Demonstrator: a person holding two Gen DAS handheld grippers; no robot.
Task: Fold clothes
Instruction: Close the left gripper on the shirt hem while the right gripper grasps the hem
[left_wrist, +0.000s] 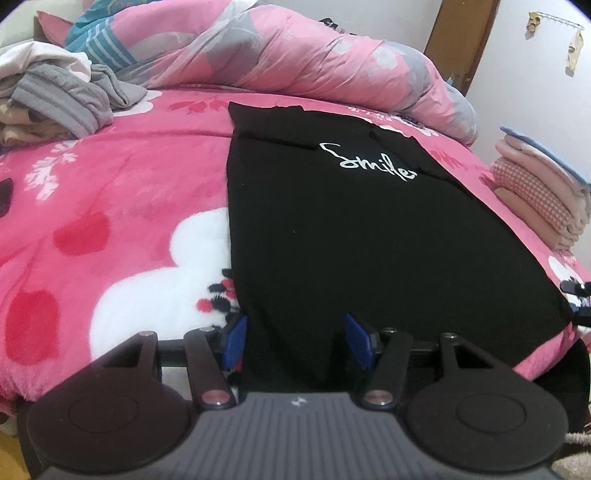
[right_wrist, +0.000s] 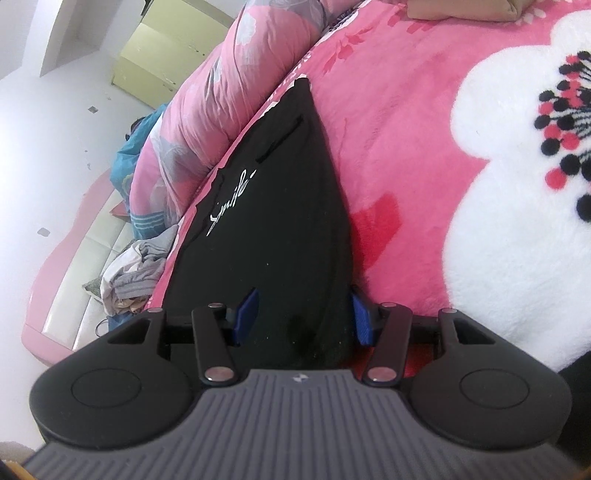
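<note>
A black T-shirt (left_wrist: 351, 229) printed "Smile" lies flat on a pink floral blanket (left_wrist: 122, 206) on the bed, its sides folded inward. The left gripper (left_wrist: 297, 338) is spread wide at the shirt's near-left hem corner, grasping nothing. The right gripper (right_wrist: 304, 314) is likewise spread, straddling the near-right corner. A stack of folded clothes (left_wrist: 543, 195) sits at the bed's right edge; a heap of unfolded clothes (left_wrist: 55, 96) lies far left.

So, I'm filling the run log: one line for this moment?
left gripper: open at hem | right gripper: open at hem | black shirt: flat on pink blanket
</note>
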